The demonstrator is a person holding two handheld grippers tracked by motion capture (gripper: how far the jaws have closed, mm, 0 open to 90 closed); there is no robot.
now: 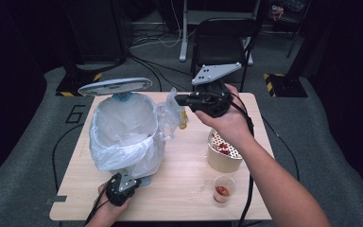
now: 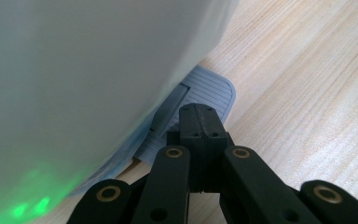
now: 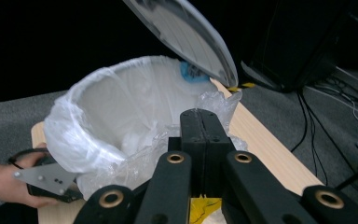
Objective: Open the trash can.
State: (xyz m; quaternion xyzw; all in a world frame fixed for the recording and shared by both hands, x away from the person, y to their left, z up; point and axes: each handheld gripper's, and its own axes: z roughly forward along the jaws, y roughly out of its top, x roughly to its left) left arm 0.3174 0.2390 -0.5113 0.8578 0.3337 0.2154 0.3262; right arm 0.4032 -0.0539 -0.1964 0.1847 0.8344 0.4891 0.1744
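Currently the right gripper (image 1: 178,100) is held above the table's (image 1: 179,189) far side, jaws pinched together on a crumpled clear plastic bag (image 1: 170,113) with something yellow inside. That bag hangs just beside the rim of the pedal bin (image 1: 123,132), which is lined with a white translucent liner, lid (image 1: 115,86) raised. Left gripper (image 2: 198,114), jaws pressed together and holding nothing, rests on the bin's ribbed grey pedal (image 2: 209,91). Floor marking reads "6" (image 1: 75,114). Paper bowl (image 1: 223,156) and small cup (image 1: 223,188) stand at the right.
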